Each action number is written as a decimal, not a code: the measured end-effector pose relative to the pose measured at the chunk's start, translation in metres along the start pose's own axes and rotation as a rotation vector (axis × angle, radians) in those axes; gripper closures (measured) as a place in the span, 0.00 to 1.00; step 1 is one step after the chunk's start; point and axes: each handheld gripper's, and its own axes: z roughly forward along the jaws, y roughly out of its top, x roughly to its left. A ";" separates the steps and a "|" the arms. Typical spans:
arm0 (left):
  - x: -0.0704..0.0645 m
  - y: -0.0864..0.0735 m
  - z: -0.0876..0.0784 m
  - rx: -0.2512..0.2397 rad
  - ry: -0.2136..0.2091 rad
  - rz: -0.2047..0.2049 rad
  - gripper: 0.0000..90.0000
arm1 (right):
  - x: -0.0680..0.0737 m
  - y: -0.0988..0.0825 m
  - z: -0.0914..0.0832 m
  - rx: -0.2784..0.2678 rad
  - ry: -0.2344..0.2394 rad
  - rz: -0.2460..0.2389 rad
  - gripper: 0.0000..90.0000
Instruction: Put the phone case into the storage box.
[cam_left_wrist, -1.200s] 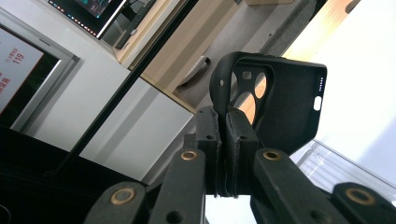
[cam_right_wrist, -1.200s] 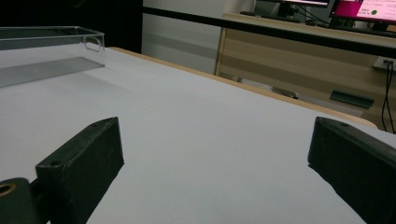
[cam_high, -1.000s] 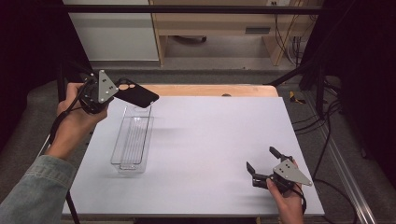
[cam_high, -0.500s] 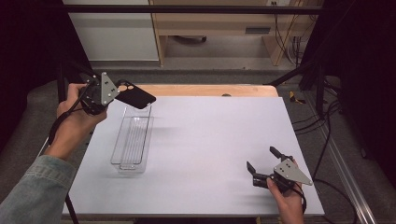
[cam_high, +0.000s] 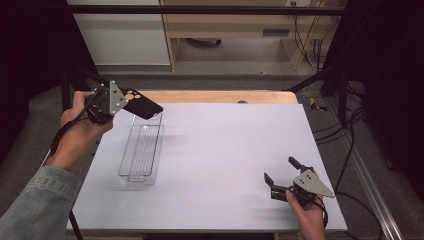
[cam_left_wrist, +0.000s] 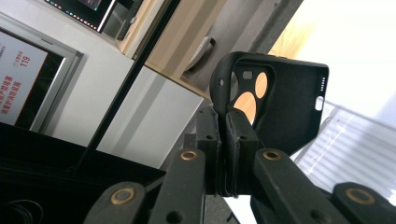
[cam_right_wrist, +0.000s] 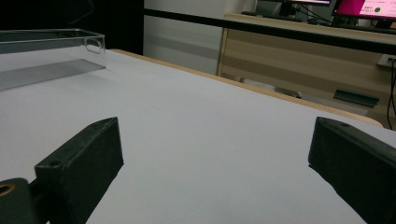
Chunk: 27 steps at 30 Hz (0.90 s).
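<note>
The left gripper (cam_high: 131, 101) is clamping a black phone case (cam_high: 144, 106) by its edge, holding it in the air above the far end of the clear tray (cam_high: 141, 150). The right gripper (cam_high: 281, 176) is resting near the table's (cam_high: 225, 145) front right corner, jaws spread with nothing between them.

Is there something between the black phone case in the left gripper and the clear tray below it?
Nothing visible stands in the way. The left gripper holds the phone case in the air above the far end of the clear tray, which is open on top and looks empty. The right gripper stays far off, near the table's front right corner.
</note>
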 end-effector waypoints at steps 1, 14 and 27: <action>0.000 -0.001 0.001 0.006 0.000 0.006 0.95 | 0.000 0.000 0.000 -0.001 0.000 0.000 0.04; -0.004 -0.011 0.018 0.061 -0.014 0.065 0.95 | -0.001 0.000 0.000 -0.006 0.002 0.000 0.04; -0.009 -0.017 0.028 0.088 -0.030 0.107 0.94 | 0.002 0.000 0.000 -0.016 0.018 -0.011 0.03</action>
